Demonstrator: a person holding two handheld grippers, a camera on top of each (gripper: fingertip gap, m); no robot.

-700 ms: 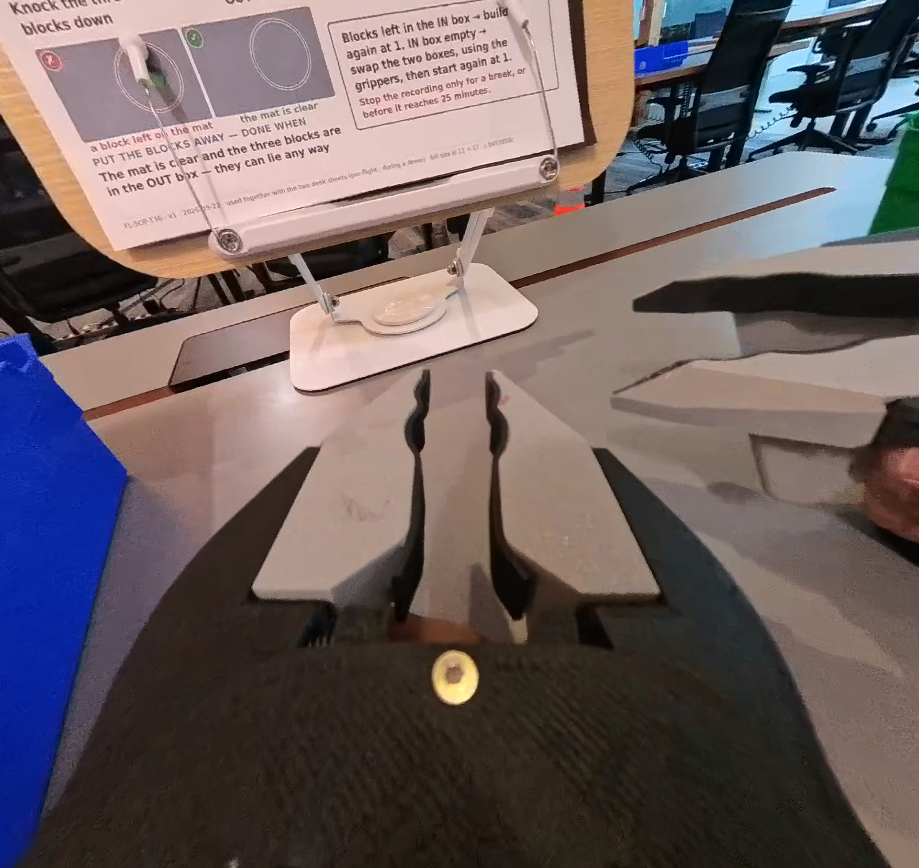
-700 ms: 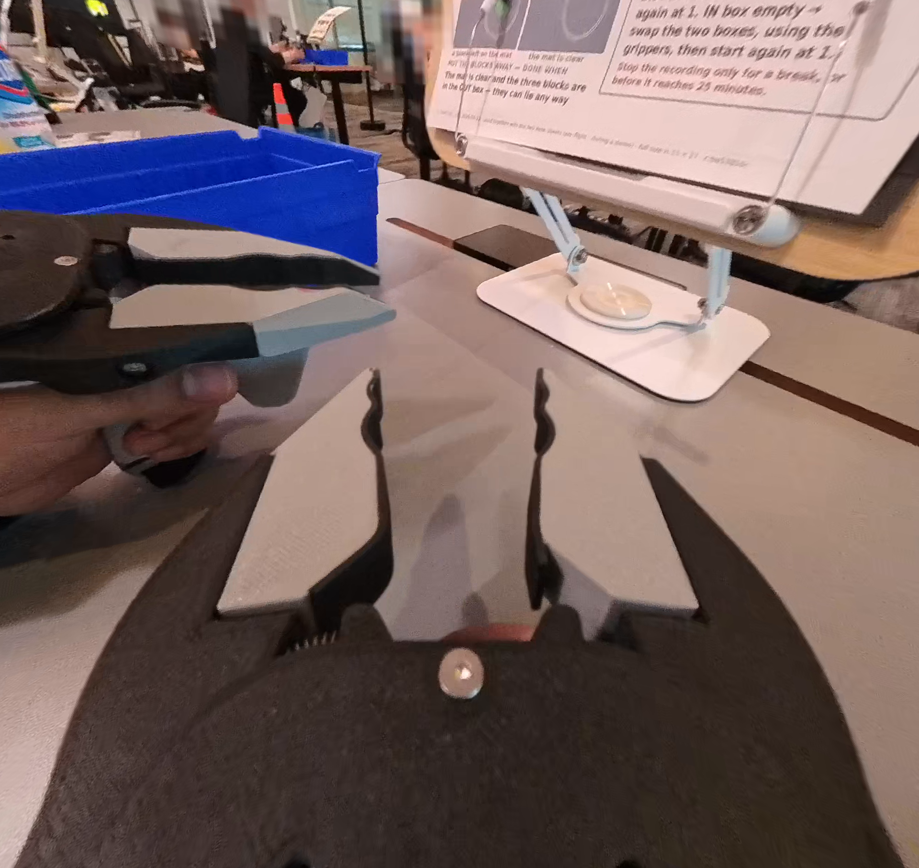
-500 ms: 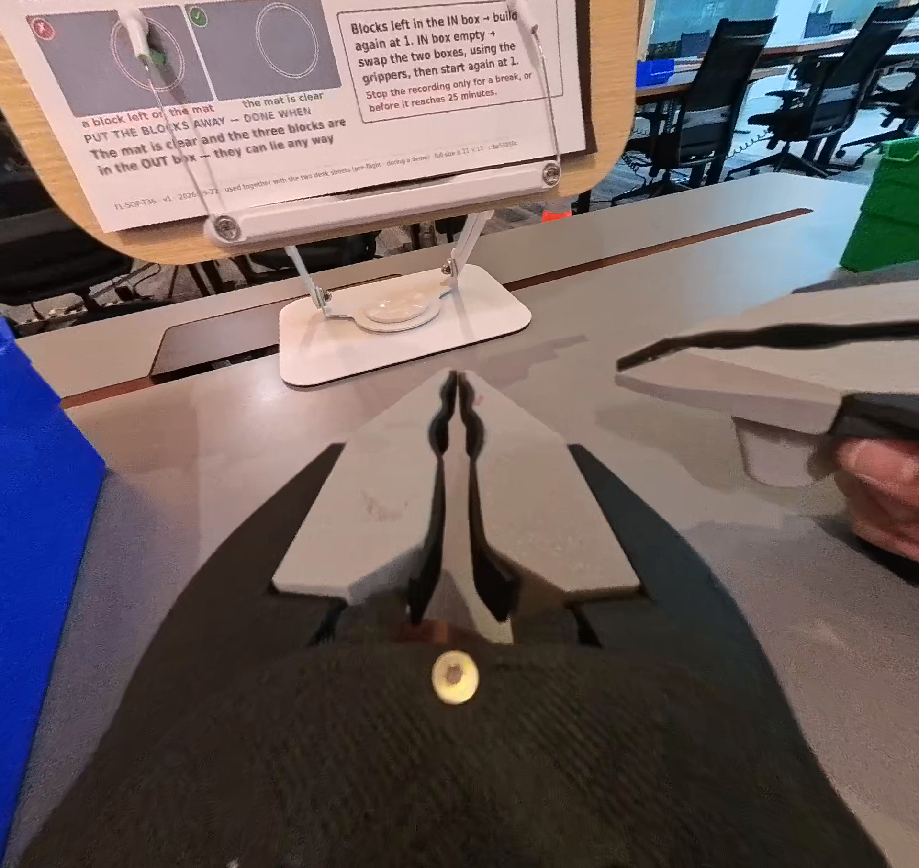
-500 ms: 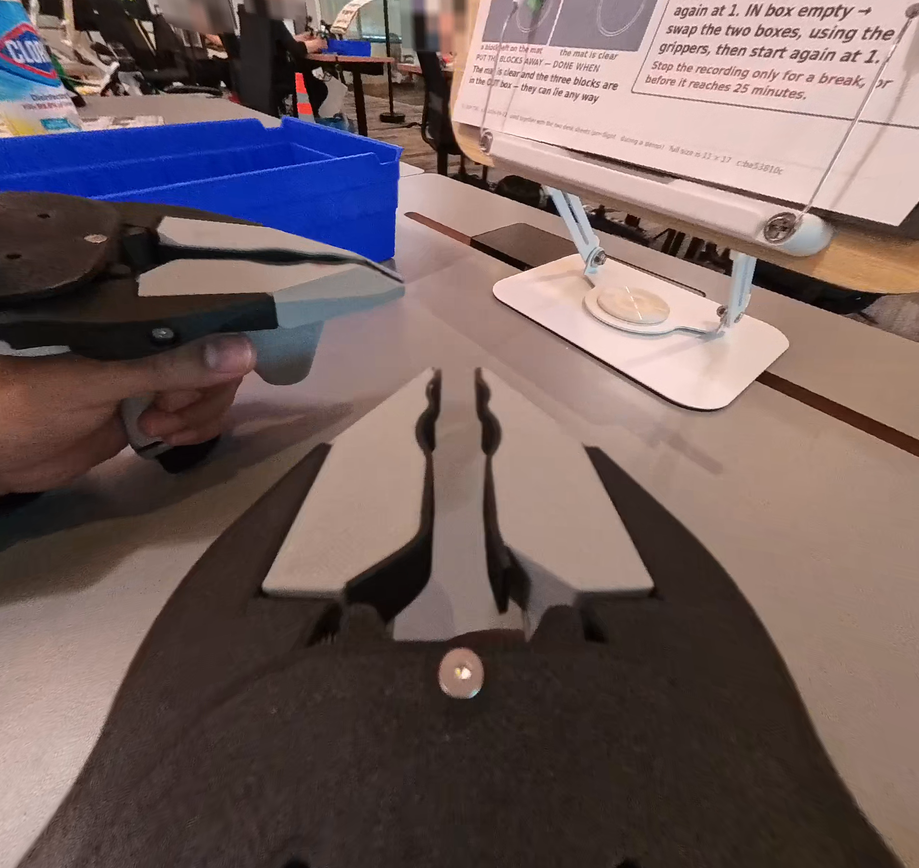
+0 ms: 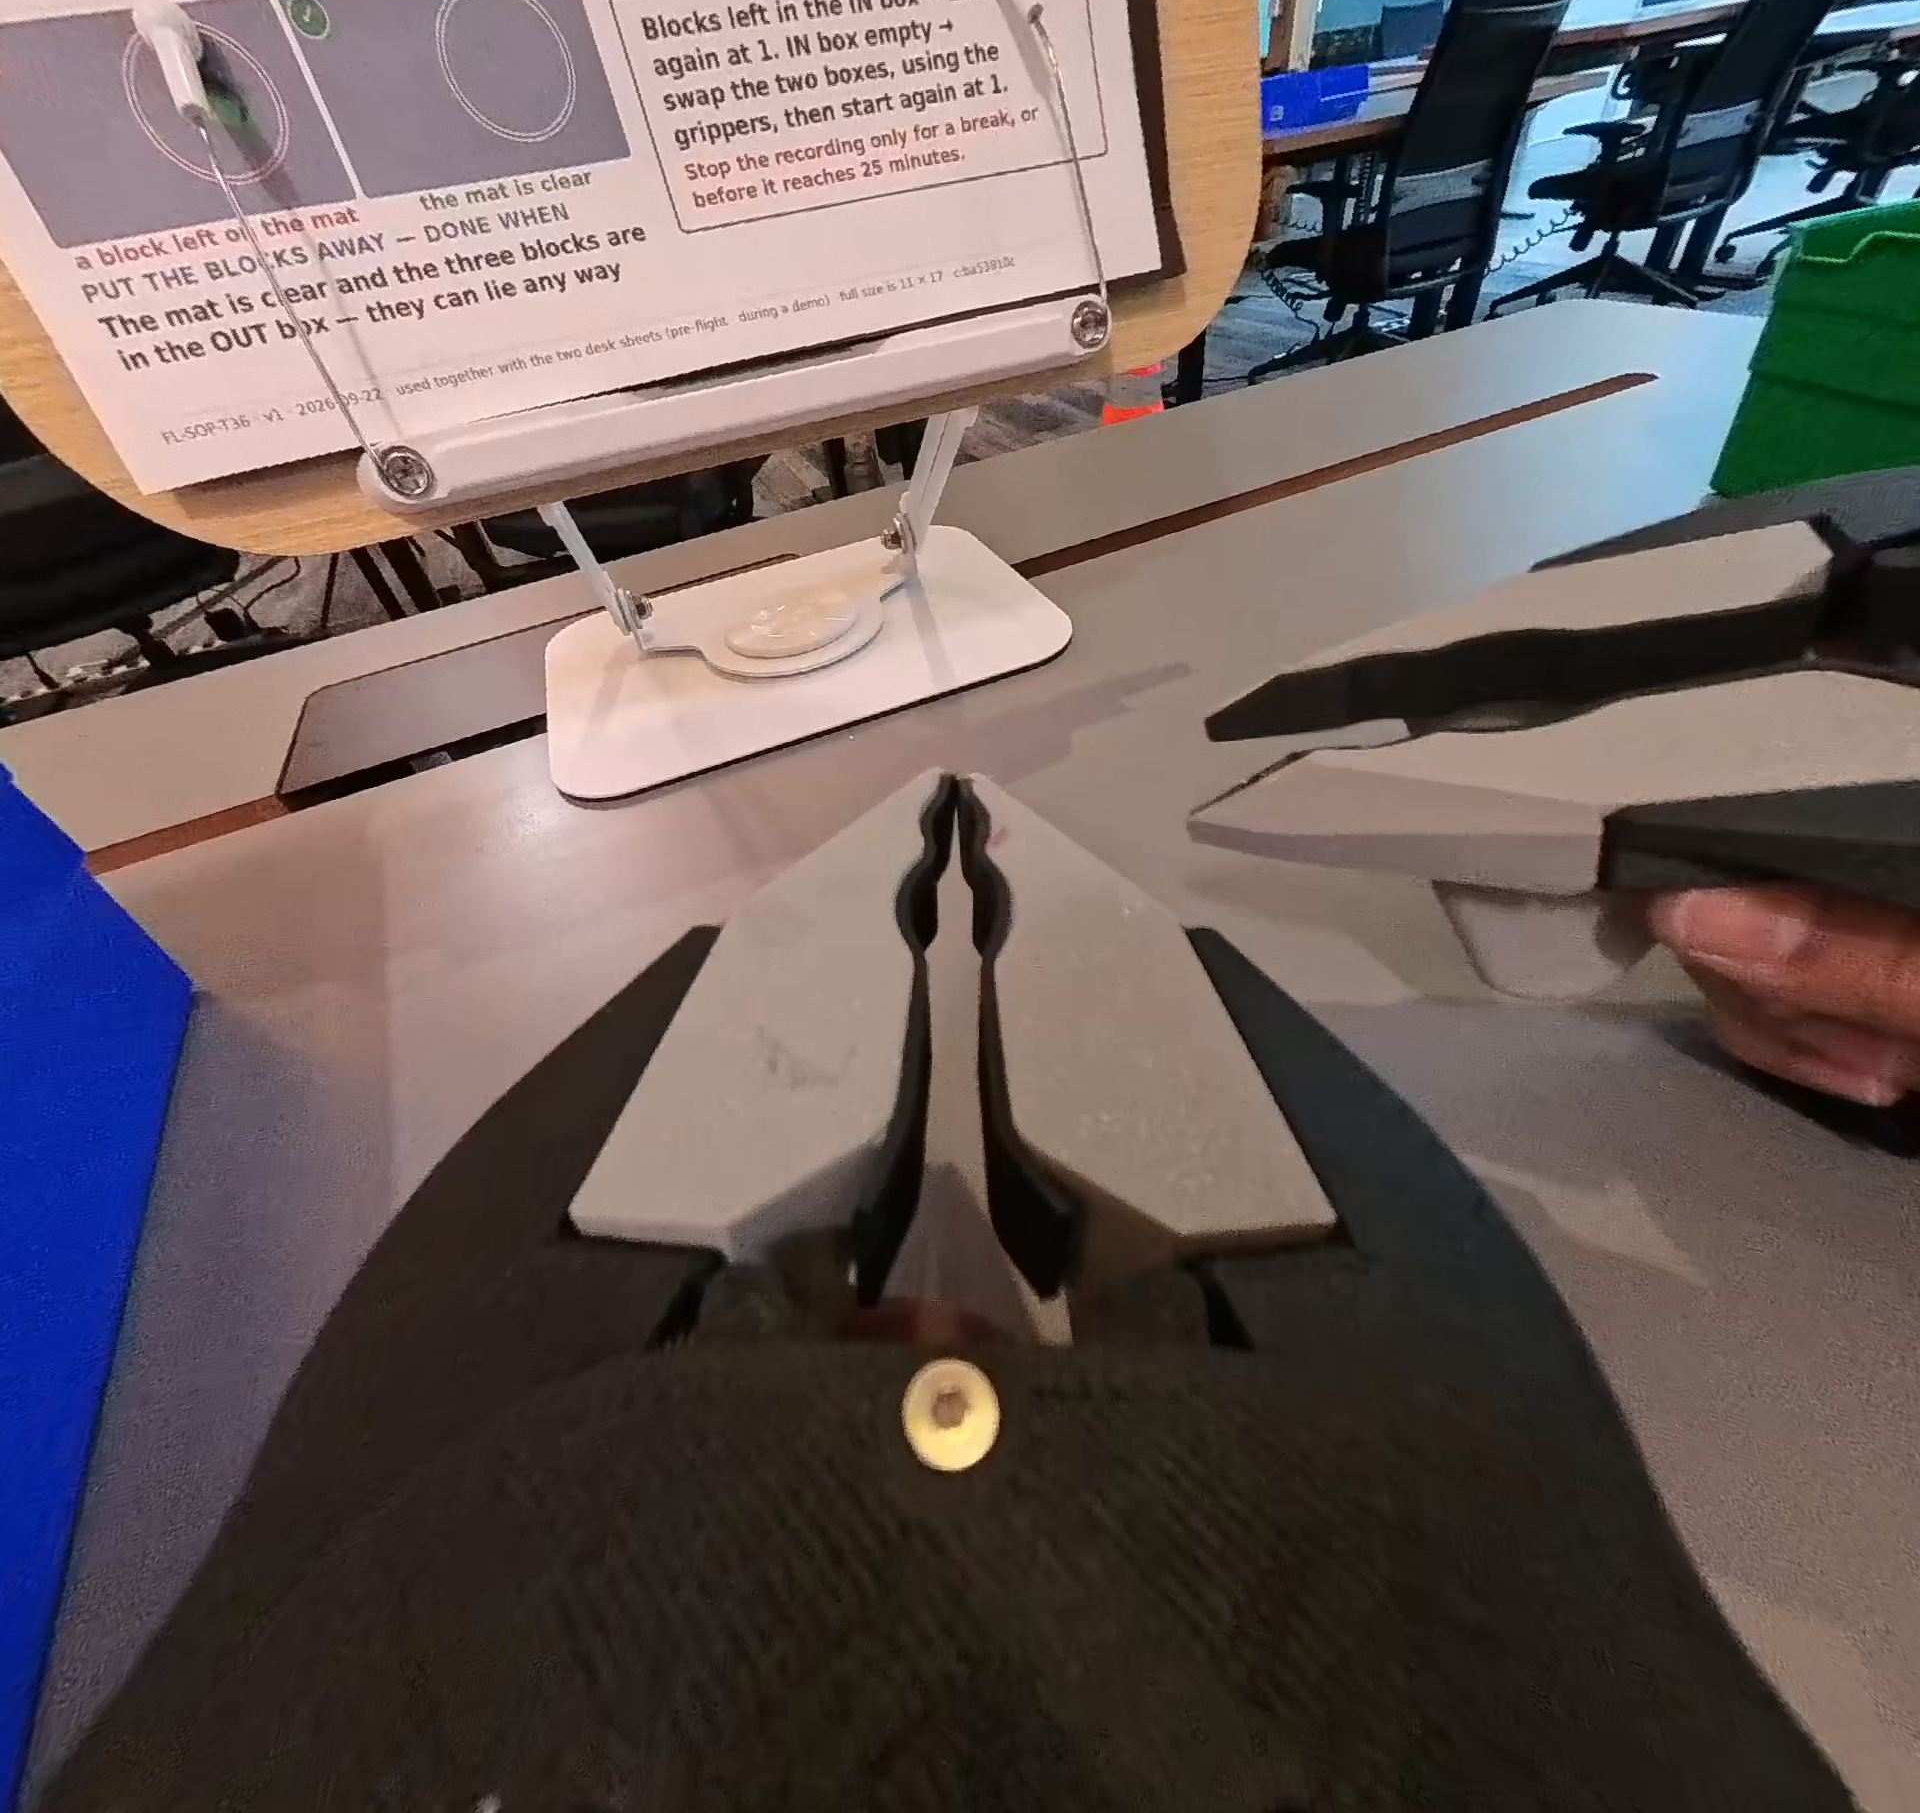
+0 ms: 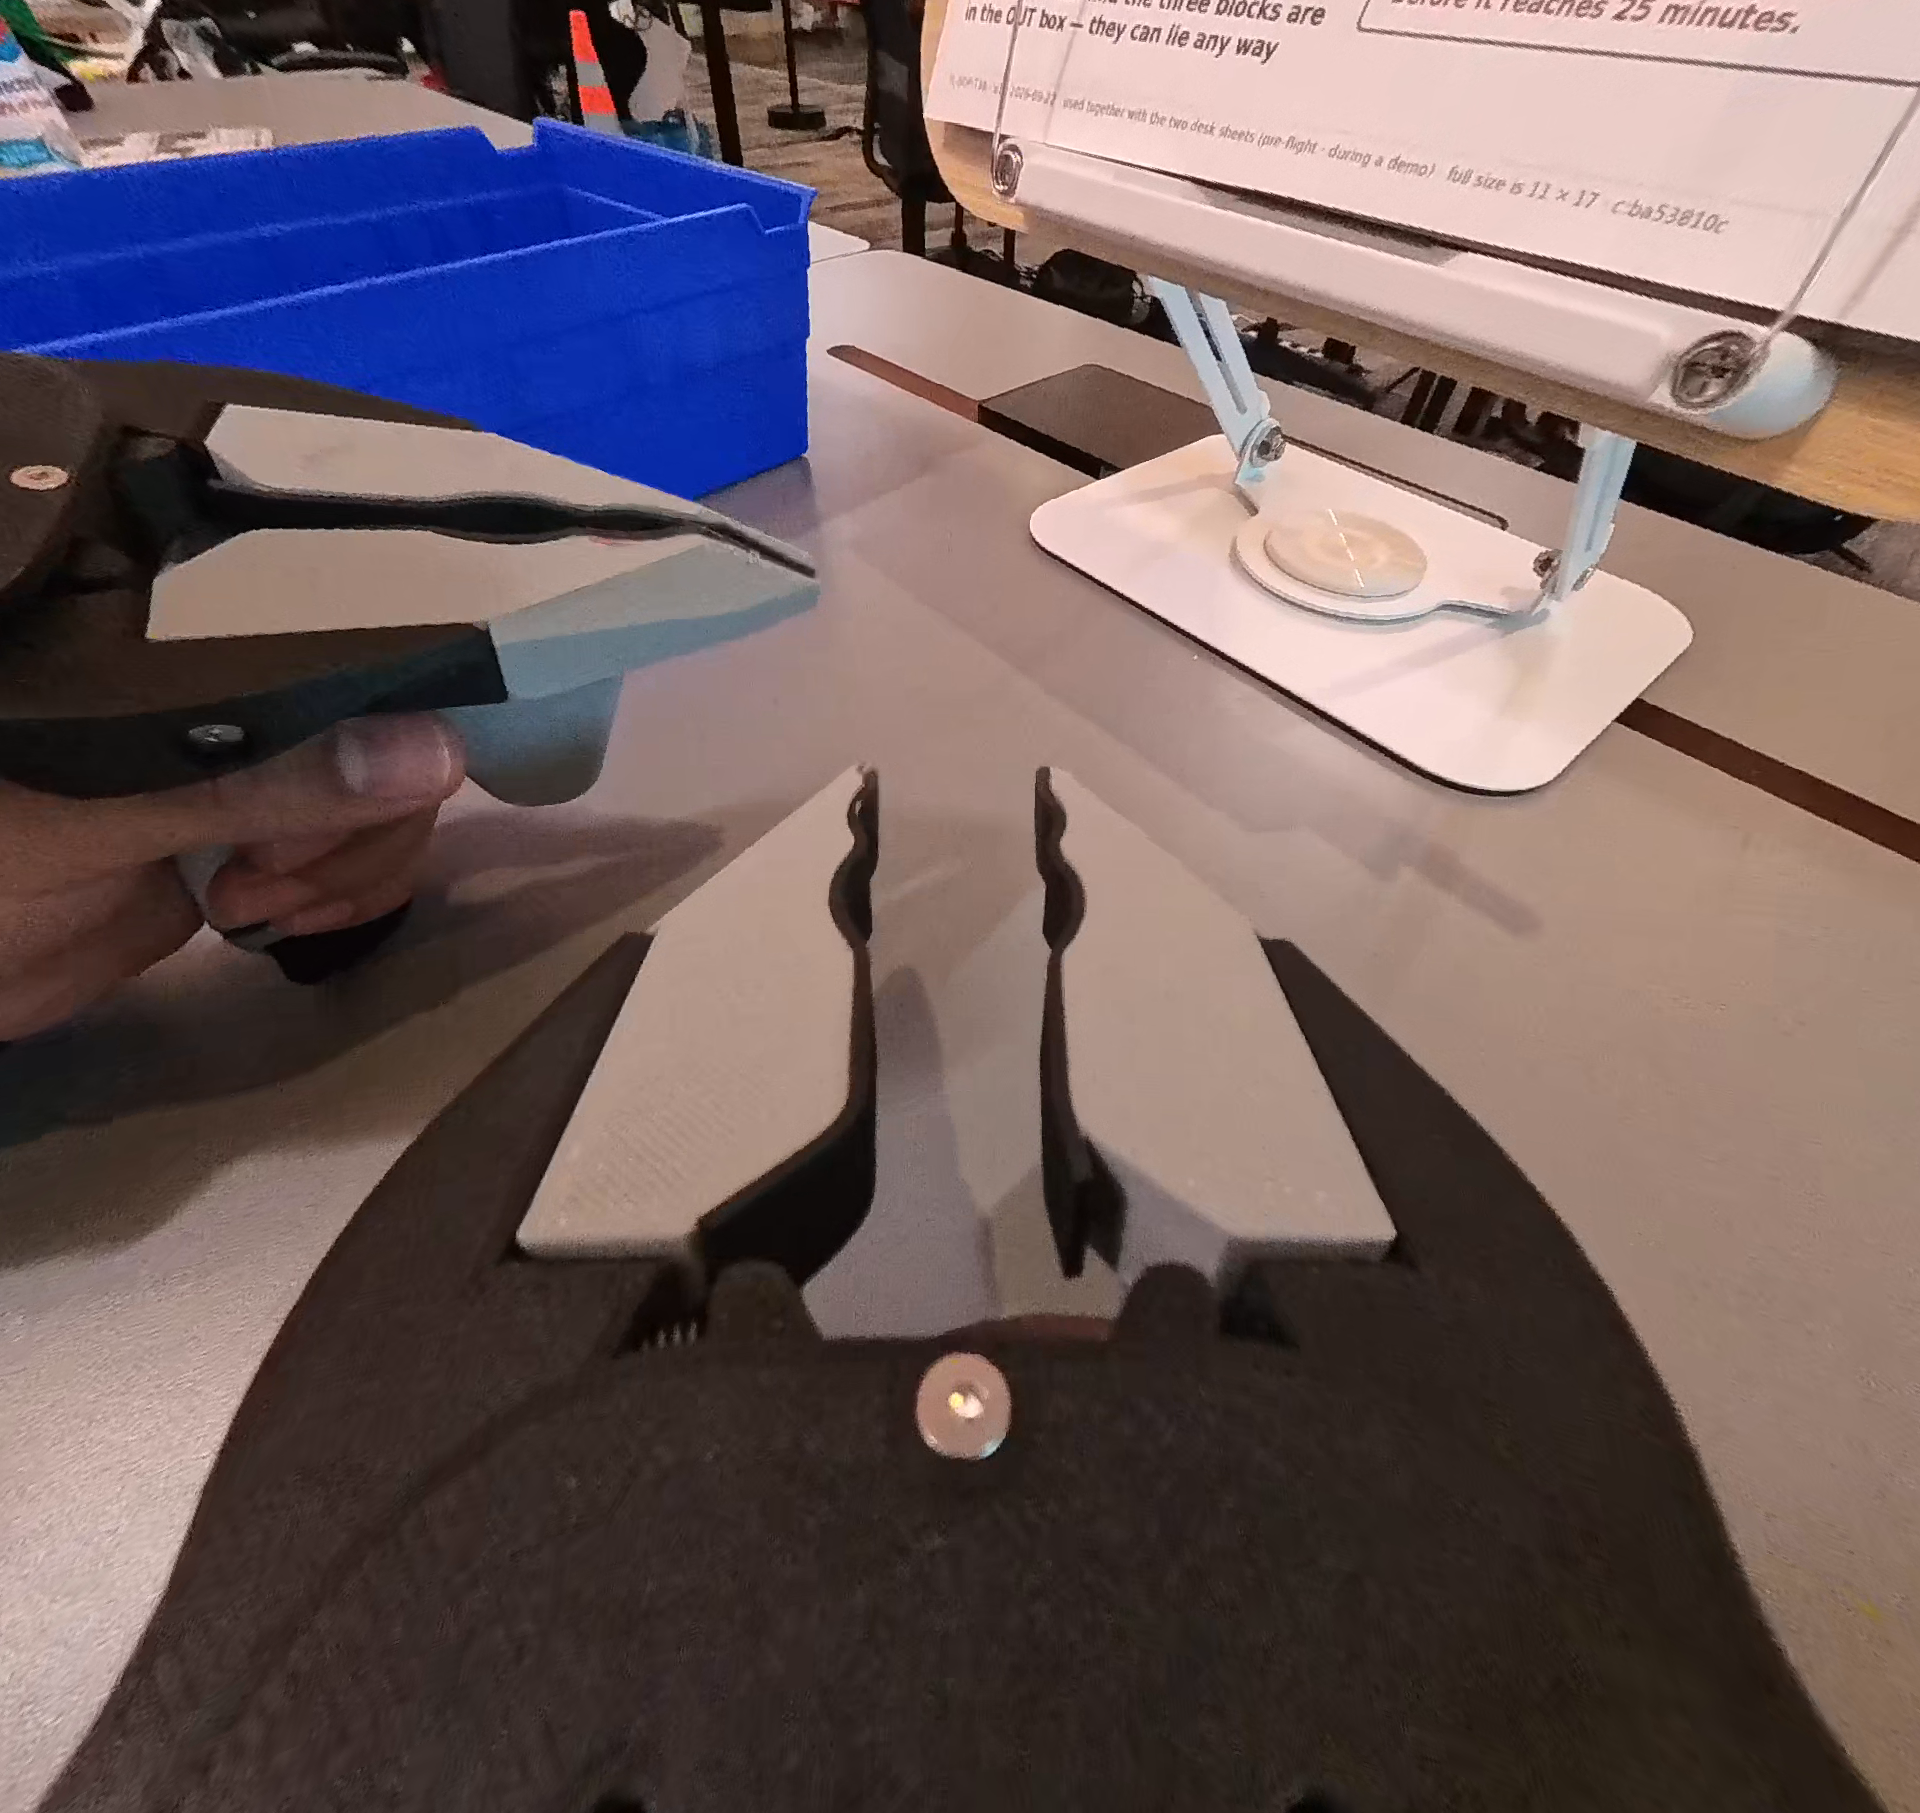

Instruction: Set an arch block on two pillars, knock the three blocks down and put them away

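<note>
1. On the grey table (image 6: 1351, 1036), neither view shows any arch or pillar block, so their look cannot be told.
2. Judged from the task alone, such blocks should be stiff and light, best gripped across flat sides.
3. Left gripper (image 5: 954, 789) is closed on nothing; right gripper (image 6: 951, 792) stands apart, empty.

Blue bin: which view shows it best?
The right wrist view: the blue bin shows nearly whole on the table, open top and inner walls visible, behind the left hand-held gripper. The left wrist view catches only a blue side wall at its left edge.
</note>
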